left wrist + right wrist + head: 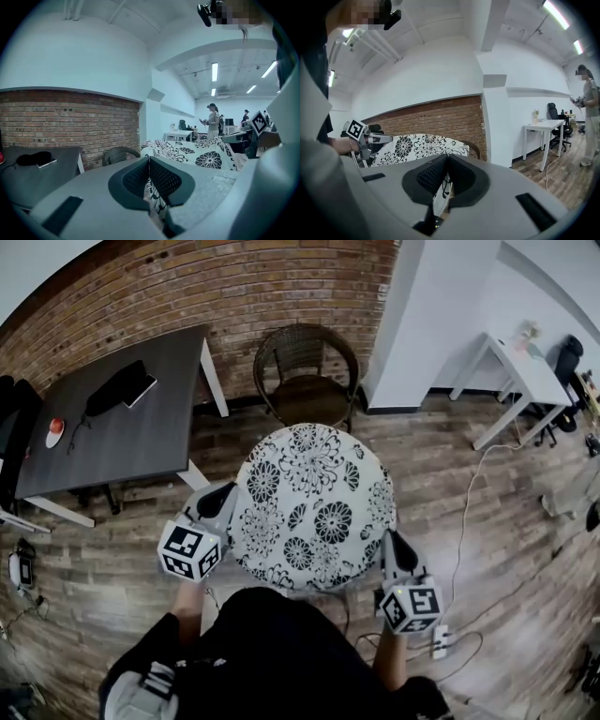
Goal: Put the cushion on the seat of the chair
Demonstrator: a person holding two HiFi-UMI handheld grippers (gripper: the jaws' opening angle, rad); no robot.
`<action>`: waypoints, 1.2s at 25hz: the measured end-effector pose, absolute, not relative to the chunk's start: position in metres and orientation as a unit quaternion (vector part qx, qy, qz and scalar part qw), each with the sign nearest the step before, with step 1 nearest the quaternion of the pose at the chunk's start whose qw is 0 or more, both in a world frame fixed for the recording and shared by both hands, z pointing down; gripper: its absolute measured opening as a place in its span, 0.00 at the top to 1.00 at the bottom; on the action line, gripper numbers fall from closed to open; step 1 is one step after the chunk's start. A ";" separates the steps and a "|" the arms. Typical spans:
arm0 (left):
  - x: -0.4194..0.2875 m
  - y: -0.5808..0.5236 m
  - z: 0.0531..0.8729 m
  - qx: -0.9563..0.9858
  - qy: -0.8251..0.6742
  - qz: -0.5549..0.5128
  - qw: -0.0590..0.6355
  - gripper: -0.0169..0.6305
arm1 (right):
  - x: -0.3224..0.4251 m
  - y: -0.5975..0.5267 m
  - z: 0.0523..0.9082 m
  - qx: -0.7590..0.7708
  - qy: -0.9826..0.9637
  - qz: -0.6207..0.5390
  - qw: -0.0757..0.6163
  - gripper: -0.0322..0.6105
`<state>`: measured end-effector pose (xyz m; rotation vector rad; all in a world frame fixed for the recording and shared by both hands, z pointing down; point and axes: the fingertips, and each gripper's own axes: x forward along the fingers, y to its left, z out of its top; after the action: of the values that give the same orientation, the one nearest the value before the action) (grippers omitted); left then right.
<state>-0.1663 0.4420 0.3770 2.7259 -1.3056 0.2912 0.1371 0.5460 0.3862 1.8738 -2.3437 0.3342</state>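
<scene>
A round white cushion [314, 507] with black flower print hangs in the air between both grippers, just in front of a dark wicker chair [307, 379] with a bare brown seat by the brick wall. My left gripper [228, 499] is shut on the cushion's left edge; the fabric [154, 197] shows pinched between its pads. My right gripper [389, 542] is shut on the cushion's right edge, and the fabric [440, 190] shows in its jaws. The chair [119, 154] appears beyond the cushion [192, 152] in the left gripper view.
A dark table [122, 418] with a black pouch and phone stands left of the chair. A white pillar [422, 324] rises to the chair's right, with a white desk [520, 371] further right. Cables and a power strip [441, 641] lie on the wood floor. People stand in the distance [213, 119].
</scene>
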 end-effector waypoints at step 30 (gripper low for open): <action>-0.132 0.217 0.411 0.908 -0.396 0.101 0.096 0.97 | 0.158 0.347 0.395 0.640 -0.748 0.140 0.111 0.93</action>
<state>-0.1321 0.2174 0.4112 2.6889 -1.1724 0.2994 0.1578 0.3467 0.3953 1.8792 -2.1959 0.4127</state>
